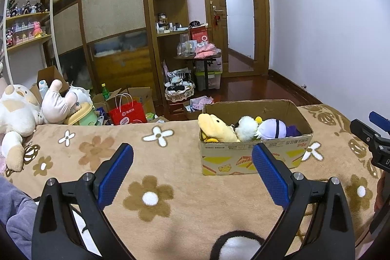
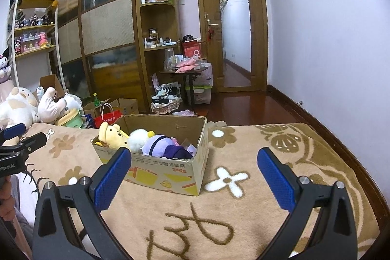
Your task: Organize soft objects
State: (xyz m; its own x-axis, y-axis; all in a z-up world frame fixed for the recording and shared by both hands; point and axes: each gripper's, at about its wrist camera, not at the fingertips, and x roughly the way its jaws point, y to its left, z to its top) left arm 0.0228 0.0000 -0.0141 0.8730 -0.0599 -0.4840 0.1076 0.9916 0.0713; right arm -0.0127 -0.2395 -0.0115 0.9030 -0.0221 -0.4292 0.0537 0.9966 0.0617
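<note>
The left gripper [image 1: 192, 171] is hovering wide apart and empty over the blanket [image 1: 170, 187], left of the box [image 1: 253, 157]. The right gripper [image 2: 195, 174] is hanging just as spread, holding nothing. The toys [image 2: 156, 140] are sitting gathered inside the box, probably the collecting spot; big plush animals [image 1: 26, 109] are waiting far left of it.

Bed under a tan flower-patterned blanket [image 1: 170, 162], open cardboard box [image 1: 251, 157] of plush toys resting on it toward the far edge, big white-and-tan plush [image 1: 14, 113] sprawled at the left end
</note>
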